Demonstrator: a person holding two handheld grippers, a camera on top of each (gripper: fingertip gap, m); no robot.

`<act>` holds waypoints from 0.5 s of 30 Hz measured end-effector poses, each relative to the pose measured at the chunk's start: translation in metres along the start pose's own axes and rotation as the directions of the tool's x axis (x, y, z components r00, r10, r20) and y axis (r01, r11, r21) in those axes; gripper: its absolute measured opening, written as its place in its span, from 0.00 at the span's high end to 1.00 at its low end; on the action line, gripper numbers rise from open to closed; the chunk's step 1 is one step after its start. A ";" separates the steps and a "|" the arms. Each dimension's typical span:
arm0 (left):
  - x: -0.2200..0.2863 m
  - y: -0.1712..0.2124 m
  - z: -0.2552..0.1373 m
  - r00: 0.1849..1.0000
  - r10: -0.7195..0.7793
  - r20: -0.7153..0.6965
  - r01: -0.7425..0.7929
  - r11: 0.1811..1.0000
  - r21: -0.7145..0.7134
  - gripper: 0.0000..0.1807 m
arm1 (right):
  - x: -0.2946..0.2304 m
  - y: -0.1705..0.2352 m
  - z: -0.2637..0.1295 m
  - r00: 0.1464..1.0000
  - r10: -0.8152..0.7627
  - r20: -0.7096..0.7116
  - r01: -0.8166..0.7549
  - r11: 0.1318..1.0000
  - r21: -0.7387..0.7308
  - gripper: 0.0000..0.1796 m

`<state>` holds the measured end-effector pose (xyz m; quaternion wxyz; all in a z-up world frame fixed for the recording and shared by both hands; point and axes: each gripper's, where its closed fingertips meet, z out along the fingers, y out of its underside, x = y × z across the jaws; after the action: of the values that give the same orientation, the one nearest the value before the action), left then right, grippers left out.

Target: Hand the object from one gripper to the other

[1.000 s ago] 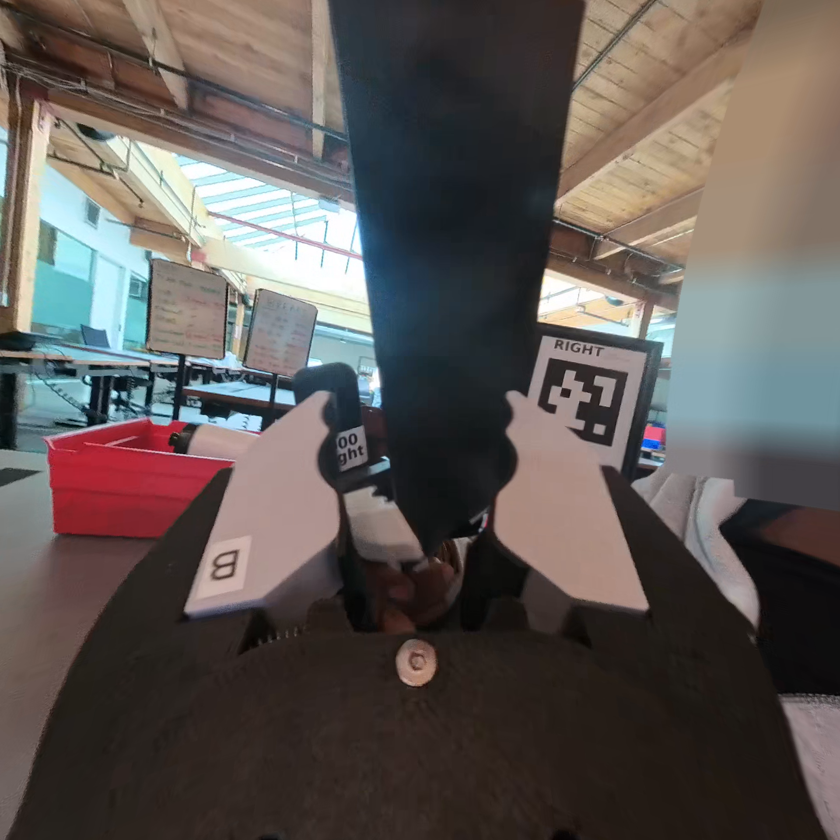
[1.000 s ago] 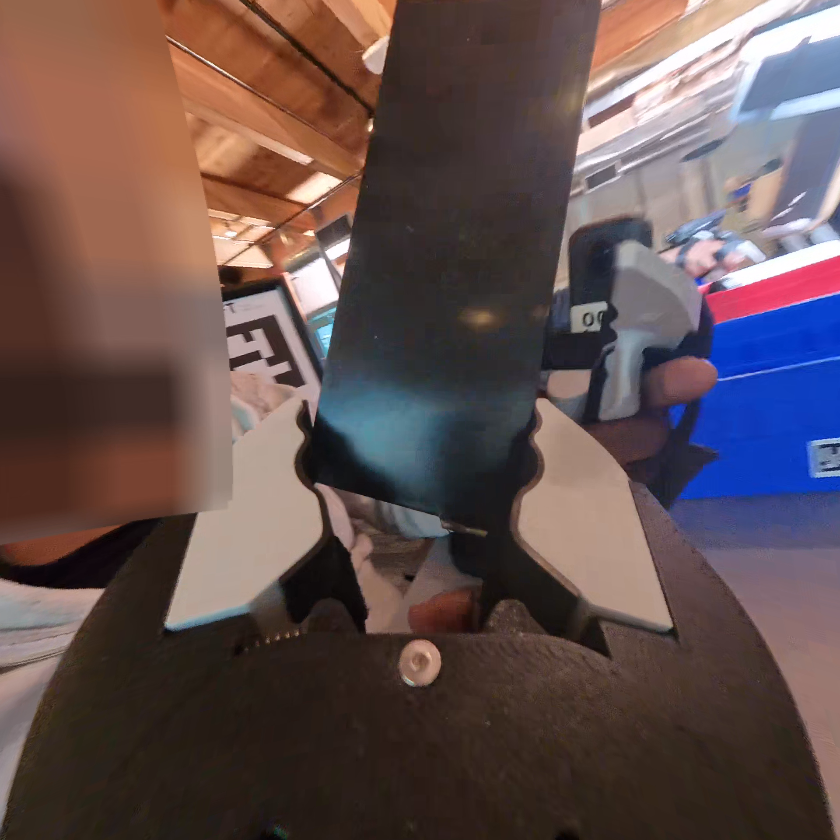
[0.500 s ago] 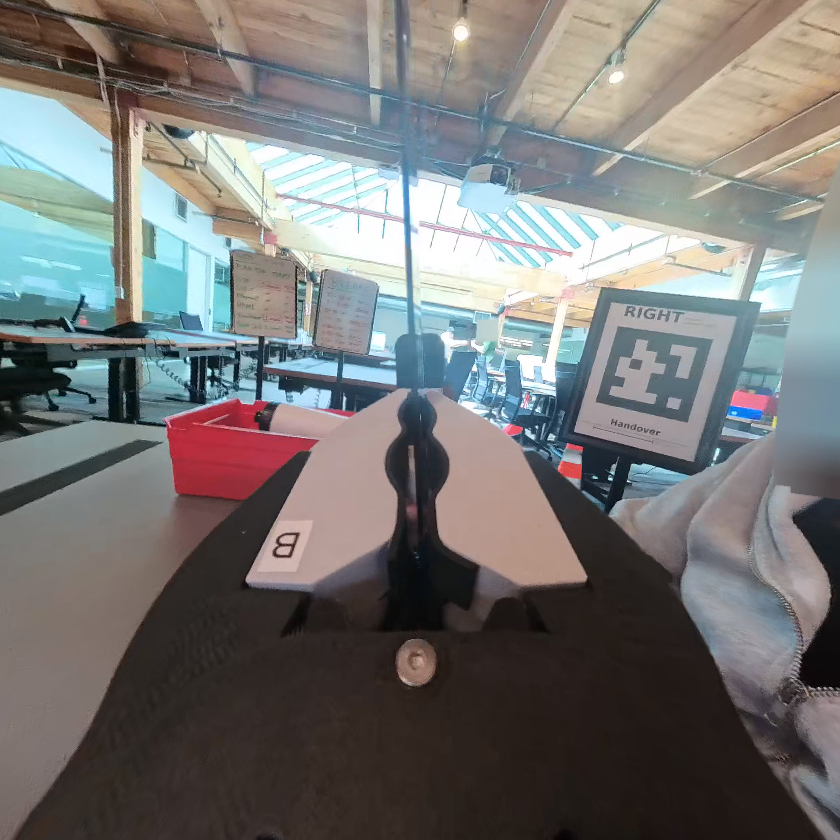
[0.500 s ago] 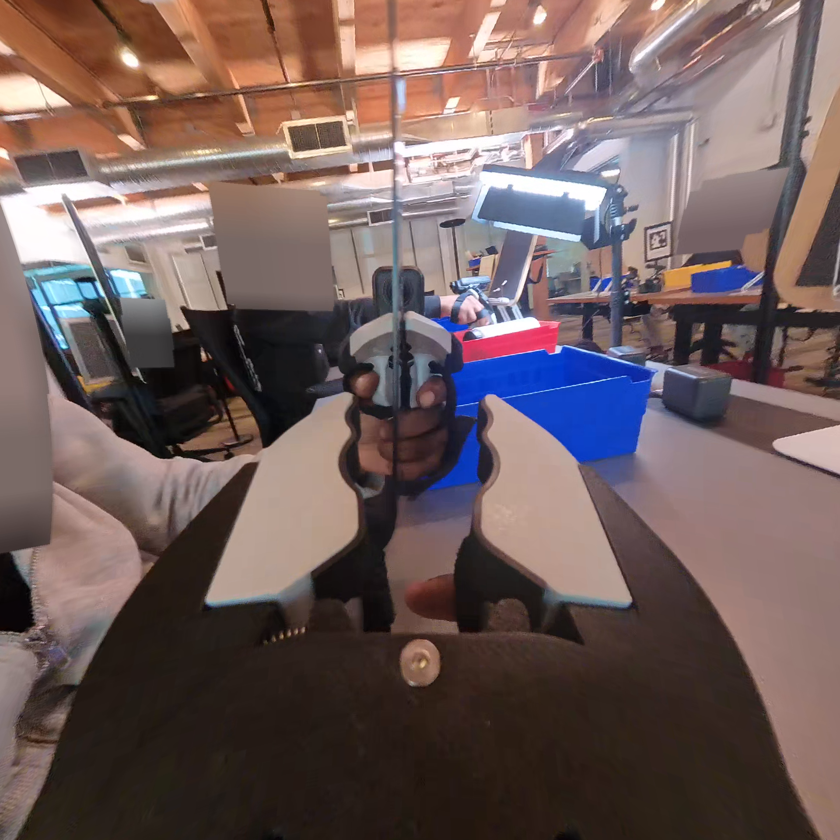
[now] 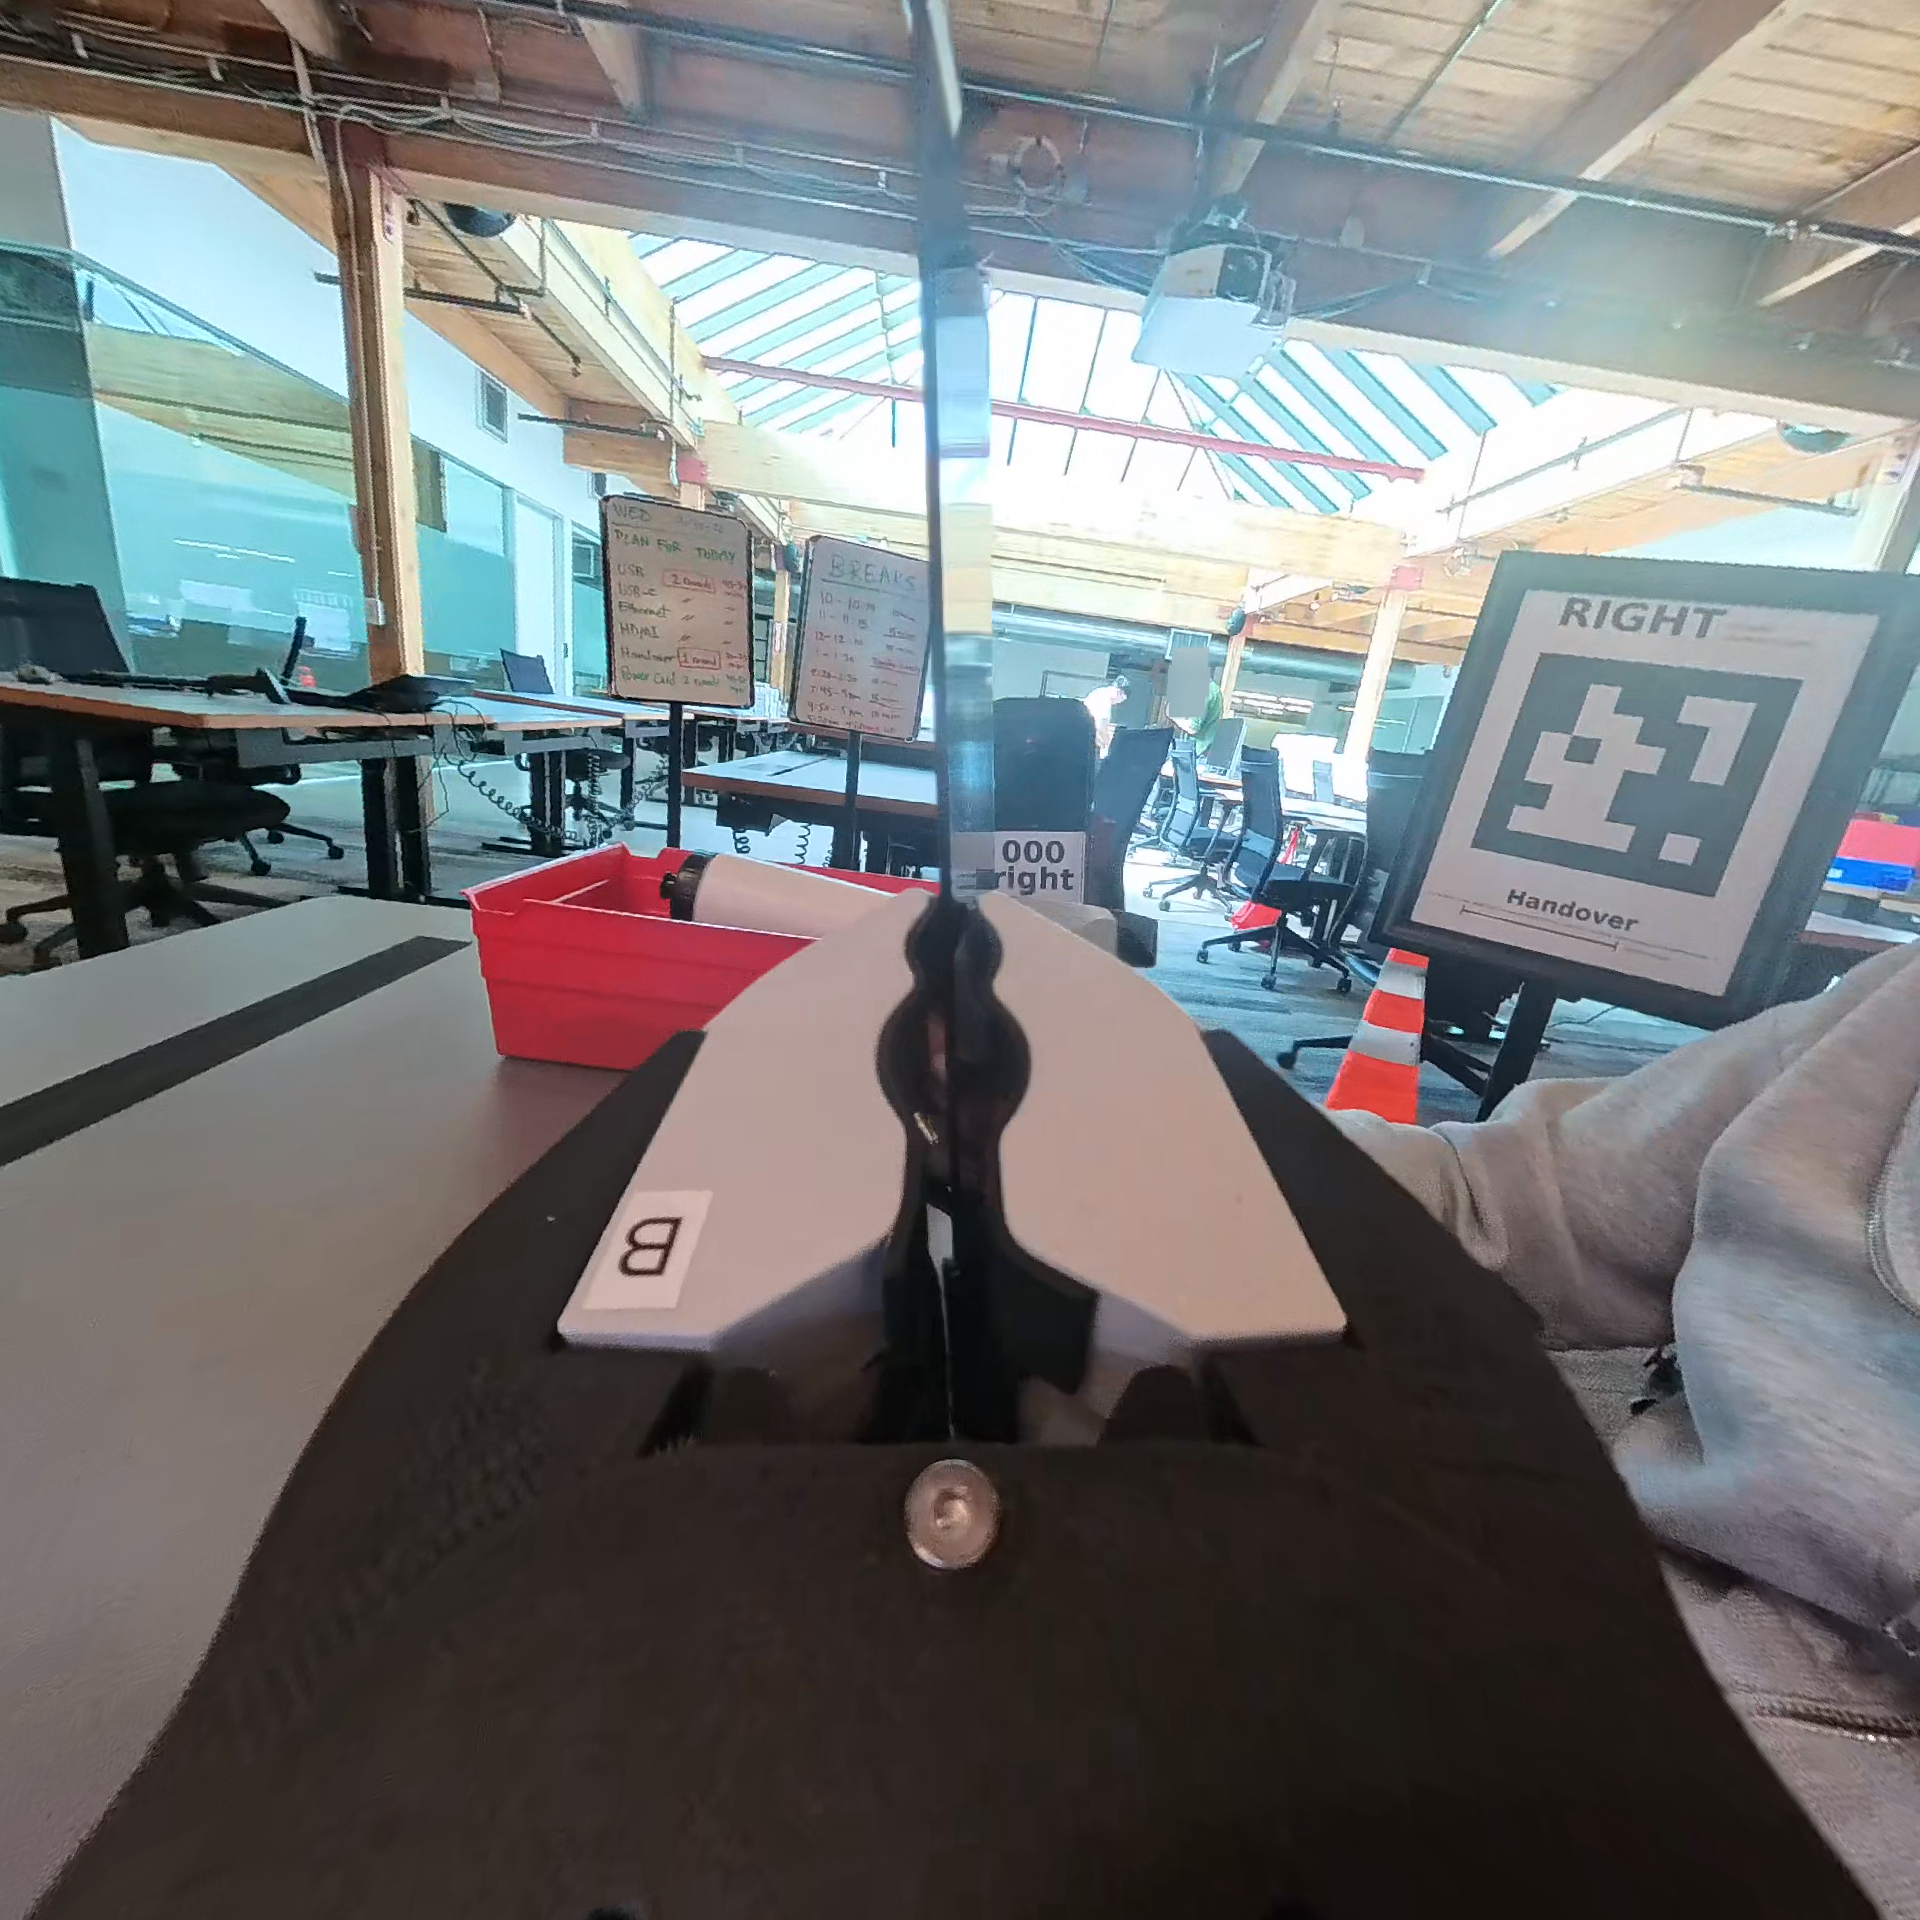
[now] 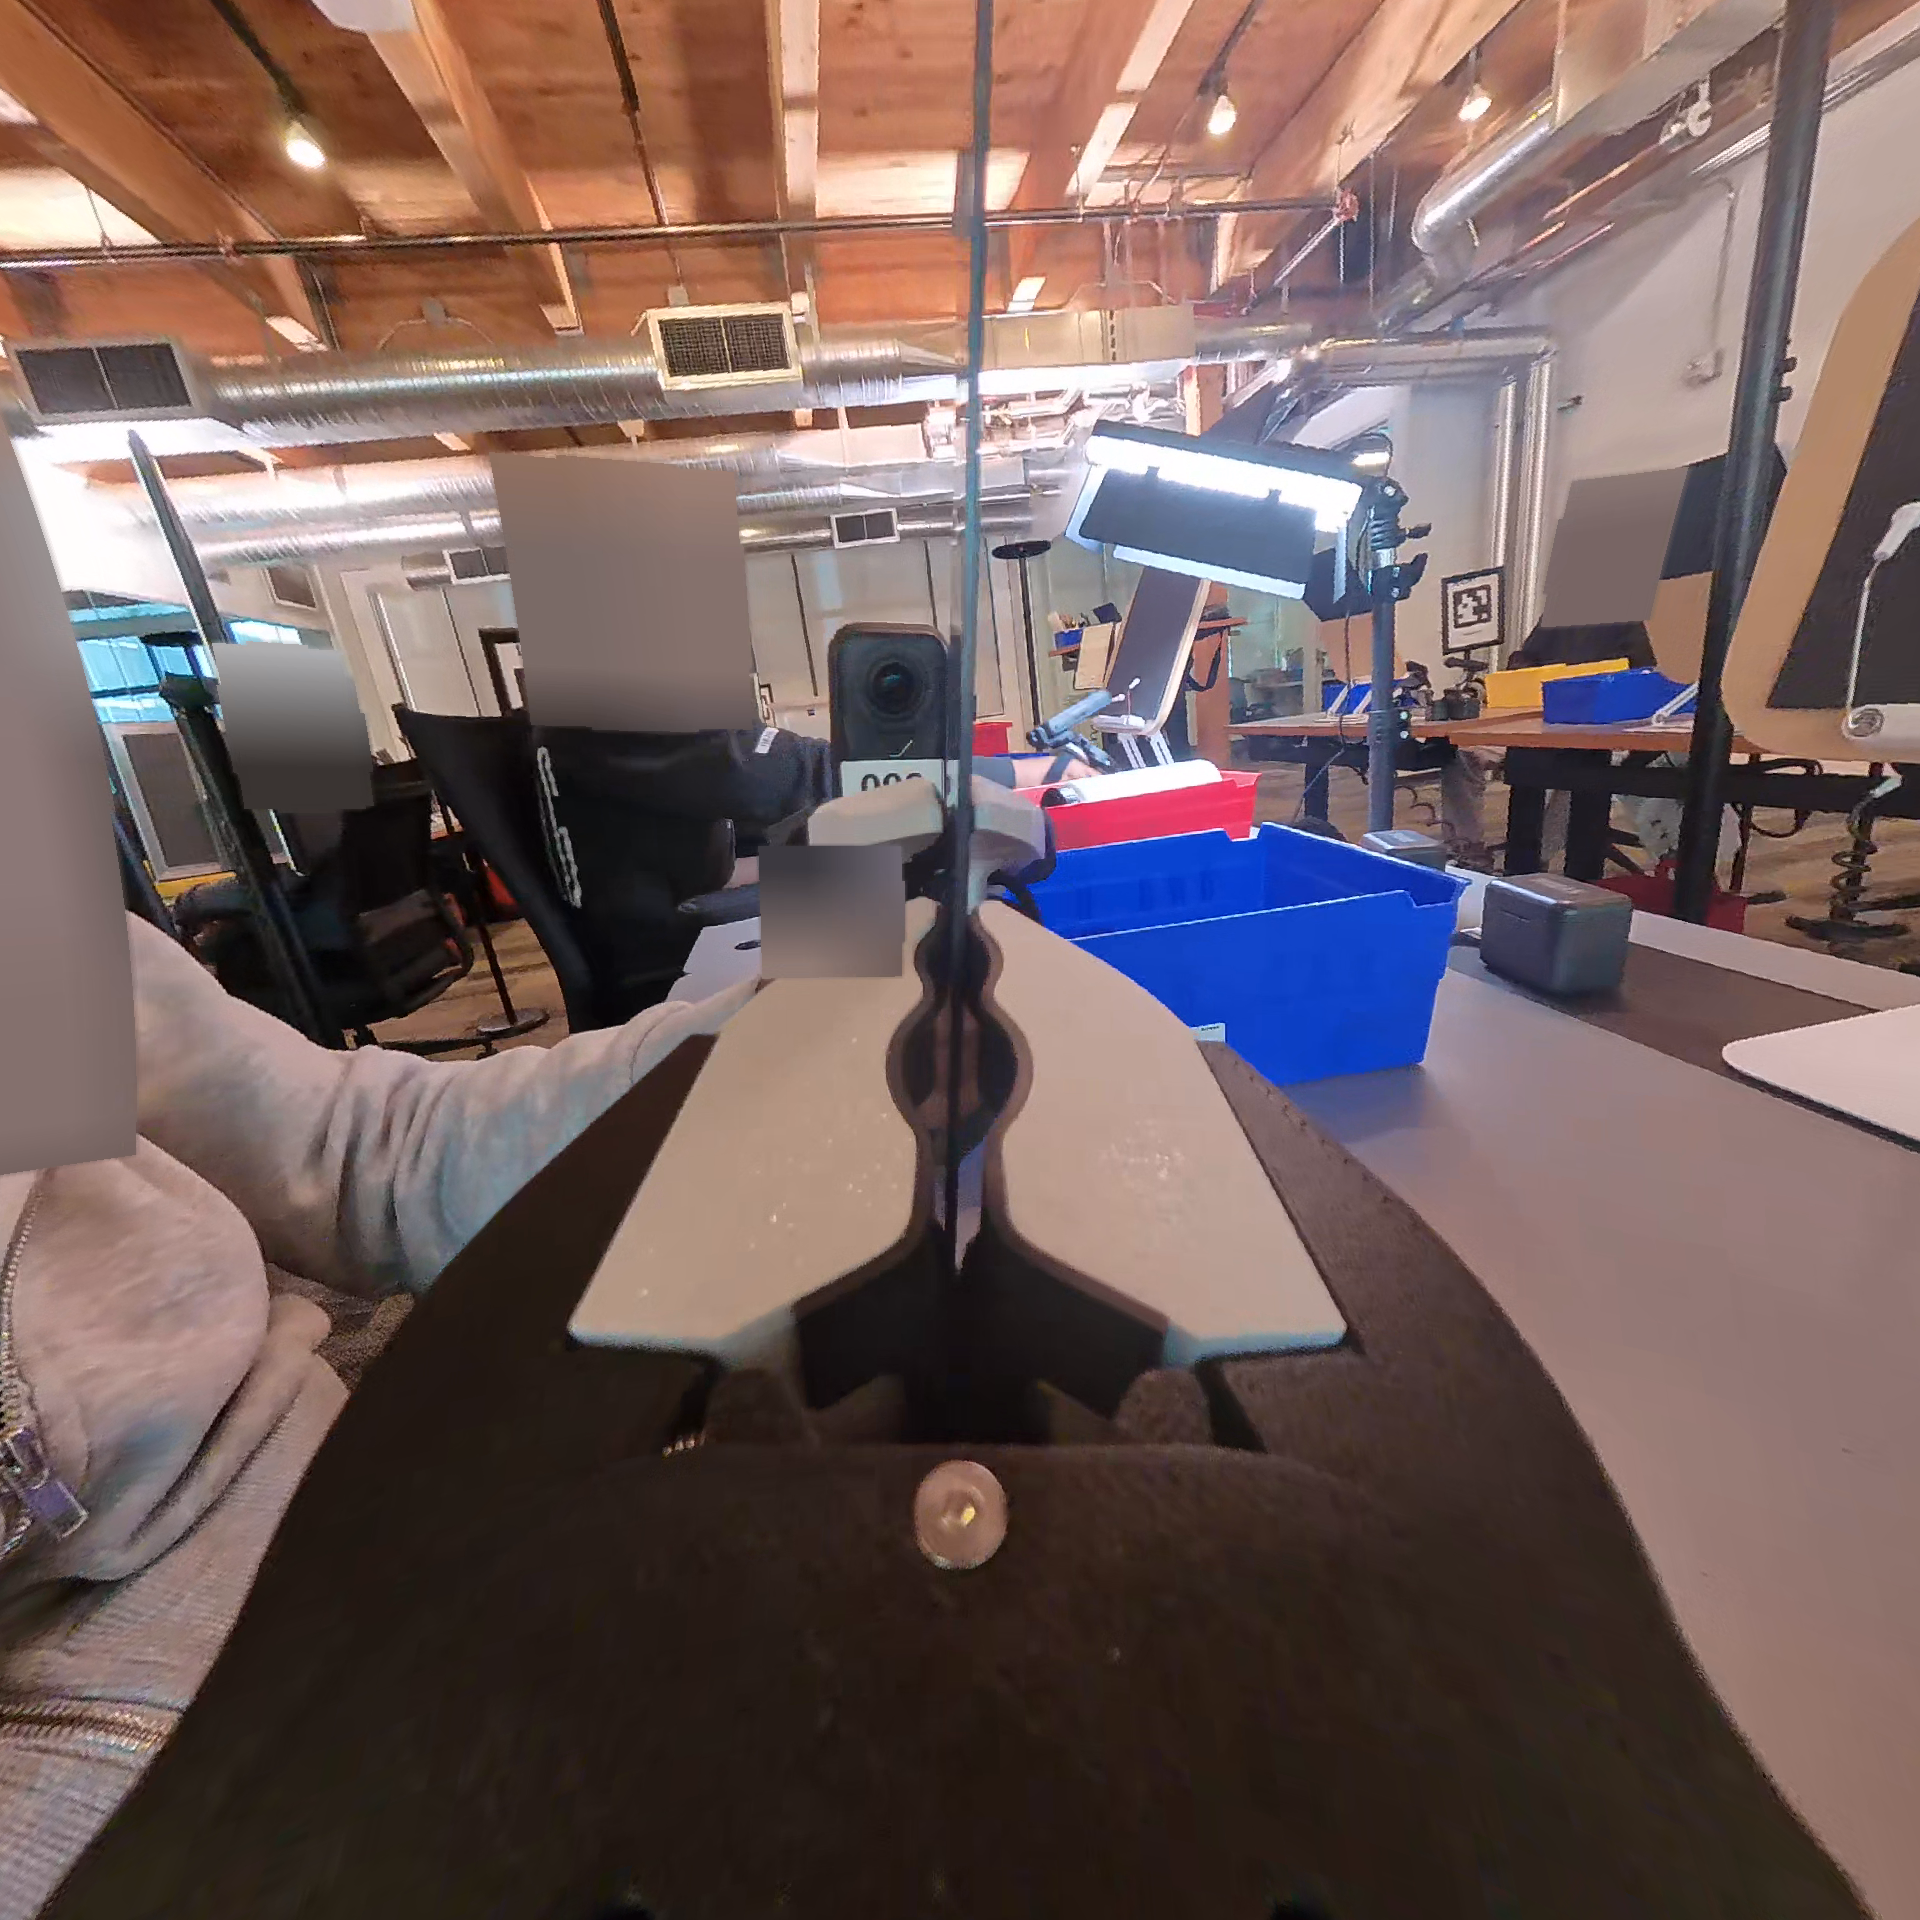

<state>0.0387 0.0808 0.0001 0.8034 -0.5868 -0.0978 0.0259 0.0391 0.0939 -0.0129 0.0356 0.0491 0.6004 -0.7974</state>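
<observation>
Your left tongs (image 5: 951, 935) are pressed together on a thin black sheet (image 5: 951, 540) seen edge-on — it stands upright between the fingers and rises past the top of the left wrist view. Your right tongs (image 6: 961, 914) are likewise closed on the same sheet (image 6: 971, 468), which runs up as a dark line in the right wrist view. Both tongs face each other, each pinching the sheet. Left of and beyond the left tongs — a red bin (image 5: 623, 977) on the grey worktop (image 5: 208, 1195). Right of and beyond the right tongs, a blue bin (image 6: 1268, 966). A grey sleeve (image 6: 364, 1122) shows left of the right tongs.
</observation>
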 end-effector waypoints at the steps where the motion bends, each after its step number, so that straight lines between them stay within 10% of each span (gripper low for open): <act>1: 0.001 -0.001 0.000 1.000 0.010 -0.005 -0.010 1.000 0.004 0.98 | -0.001 0.000 0.000 1.000 -0.003 0.003 0.003 1.000 0.001 1.00; 15: -0.010 0.014 0.002 0.995 0.070 0.077 -0.062 0.993 -0.098 0.99 | 0.020 -0.001 -0.002 0.981 -0.101 -0.163 0.107 0.994 0.030 0.84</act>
<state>0.0298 0.0852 -0.0143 0.7687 -0.6257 -0.1116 0.0712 0.0192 0.0964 -0.0152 -0.0557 0.0828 0.5877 -0.8029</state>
